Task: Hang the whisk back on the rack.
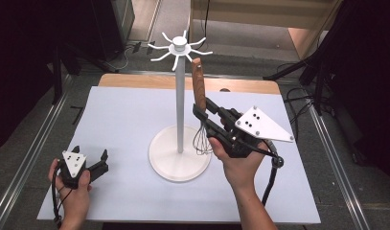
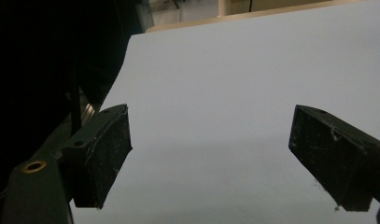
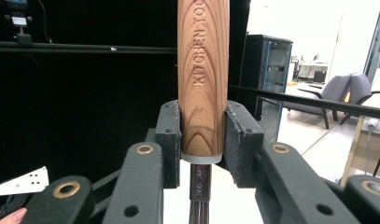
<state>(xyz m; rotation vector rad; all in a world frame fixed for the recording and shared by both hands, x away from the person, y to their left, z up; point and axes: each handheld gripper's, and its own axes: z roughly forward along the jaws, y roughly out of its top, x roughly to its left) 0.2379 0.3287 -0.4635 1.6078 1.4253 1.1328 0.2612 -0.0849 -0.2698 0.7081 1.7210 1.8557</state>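
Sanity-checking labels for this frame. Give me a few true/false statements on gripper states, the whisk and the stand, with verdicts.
1. The right gripper is shut on the whisk at its wooden handle. True.
2. The whisk lies flat on the table. False: it is held roughly upright, wire end down over the stand's base.
3. The left gripper is open with nothing between its jaws. True.
4. The whisk hangs from a hook of the stand. False: it is in the right gripper, beside the pole.
5. The left gripper holds the stand's pole. False: it sits apart, near the table's left front.

One whisk [image 1: 200, 111], one white hook stand [image 1: 180, 96], two claws: left claw [image 1: 91, 163], right claw [image 1: 200, 111].
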